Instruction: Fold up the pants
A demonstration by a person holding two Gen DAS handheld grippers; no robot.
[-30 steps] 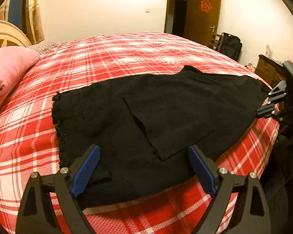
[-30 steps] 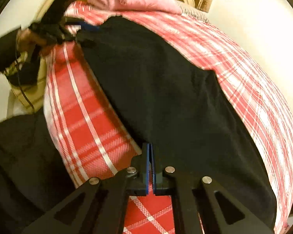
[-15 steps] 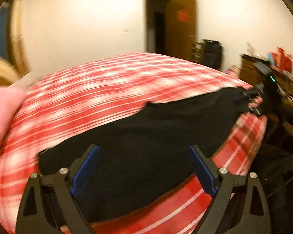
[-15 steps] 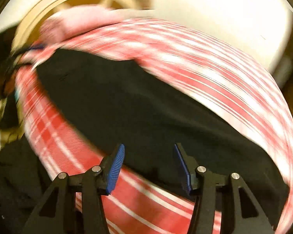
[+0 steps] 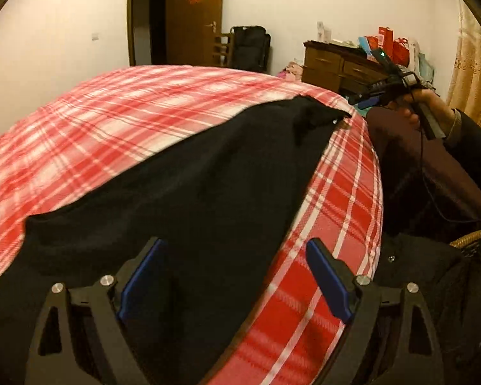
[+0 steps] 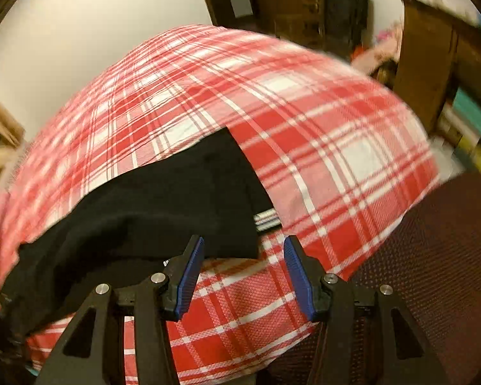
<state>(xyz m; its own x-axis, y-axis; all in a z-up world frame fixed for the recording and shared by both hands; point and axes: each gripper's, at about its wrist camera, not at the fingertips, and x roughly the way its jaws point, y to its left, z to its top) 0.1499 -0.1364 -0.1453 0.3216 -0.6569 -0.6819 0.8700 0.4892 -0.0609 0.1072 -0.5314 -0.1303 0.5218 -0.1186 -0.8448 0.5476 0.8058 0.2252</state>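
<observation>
Left gripper (image 5: 234, 276) jaws spread wide, right gripper (image 6: 243, 272) likewise

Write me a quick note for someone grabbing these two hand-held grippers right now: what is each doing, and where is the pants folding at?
Left gripper: open, holding nothing, above the near edge of the black pants.
Right gripper: open, holding nothing, fingers just off the pants' corner, over the plaid bedspread.
Done: pants lie doubled in a long strip along the bed's edge.
Left: probably grip the ends and fold the strip across.
</observation>
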